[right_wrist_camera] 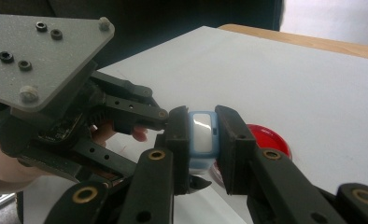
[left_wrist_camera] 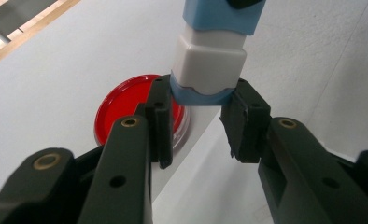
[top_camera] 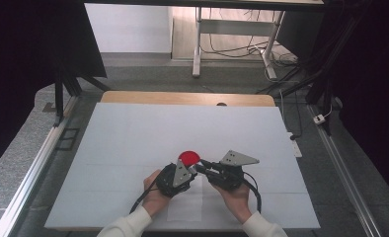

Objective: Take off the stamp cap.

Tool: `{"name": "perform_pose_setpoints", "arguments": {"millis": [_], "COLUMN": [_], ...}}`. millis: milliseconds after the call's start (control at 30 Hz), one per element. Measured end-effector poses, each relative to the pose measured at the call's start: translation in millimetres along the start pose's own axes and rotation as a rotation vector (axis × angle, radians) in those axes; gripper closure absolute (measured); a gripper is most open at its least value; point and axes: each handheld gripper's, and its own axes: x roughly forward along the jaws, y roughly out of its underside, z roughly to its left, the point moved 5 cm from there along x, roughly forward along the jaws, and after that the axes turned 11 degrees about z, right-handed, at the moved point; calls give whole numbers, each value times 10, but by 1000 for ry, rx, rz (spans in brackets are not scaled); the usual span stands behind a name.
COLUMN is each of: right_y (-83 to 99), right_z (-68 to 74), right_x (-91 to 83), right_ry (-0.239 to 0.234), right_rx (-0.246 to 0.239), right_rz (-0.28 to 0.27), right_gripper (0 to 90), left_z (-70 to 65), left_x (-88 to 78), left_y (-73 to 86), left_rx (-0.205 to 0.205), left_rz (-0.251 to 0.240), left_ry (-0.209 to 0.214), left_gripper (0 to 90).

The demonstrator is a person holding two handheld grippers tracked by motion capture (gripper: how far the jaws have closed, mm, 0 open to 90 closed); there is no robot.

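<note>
1. Both tongs held one small thing between them — a white and blue block-shaped piece (left_wrist_camera: 210, 65), lifted just above the table (top_camera: 133, 133) near its front edge, right beside a red dish (top_camera: 188, 157).

2. The left gripper (left_wrist_camera: 198, 121) was closed on the pale blue band at one end of the piece; its pads pressed the band from either side, as the left gripper view showed.

3. The right gripper (right_wrist_camera: 203, 135) was closed on the white and blue body of the same piece, jaws narrow and tight against its sides, with the left gripper and its grey plate (right_wrist_camera: 37, 51) close in front of it.

4. Judged from this, the work stood at its middle: the piece was picked up and gripped at both ends, and what seemed left was to pull or twist the two parts apart — or press them together; which of the two could not be told.

5. The red dish lay flat on the white sheet, untouched by either jaw; whether it held anything could not be made out.

6. Count: one white and blue piece, one red dish, two grippers, two hands, one table.
</note>
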Motion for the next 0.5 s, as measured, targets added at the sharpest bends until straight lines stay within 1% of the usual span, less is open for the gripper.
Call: {"name": "perform_pose_setpoints", "arguments": {"millis": [100, 233, 300, 333, 433, 500], "right_y": [4, 3, 1, 1, 0, -1], "right_z": [1, 2, 1, 1, 11, 18], "right_x": [0, 0, -1, -1, 2, 5], "right_ry": [2, 2, 1, 2, 9, 11], "right_rx": [3, 5, 6, 3, -14, -19], "right_rz": [-4, -5, -6, -4, 6, 11], "right_gripper": [756, 755, 755, 755, 755, 756], "left_z": [2, 6, 4, 4, 1, 1], "left_x": [1, 3, 6, 8, 13, 11], "left_y": [3, 5, 6, 8, 9, 10], "left_rx": [-7, -27, -29, -33, -28, -13], "left_rz": [-1, -7, -7, -6, -1, 6], "left_ry": [6, 30, 32, 40, 39, 28], "left_gripper": [647, 647, 647, 647, 647, 648]}}
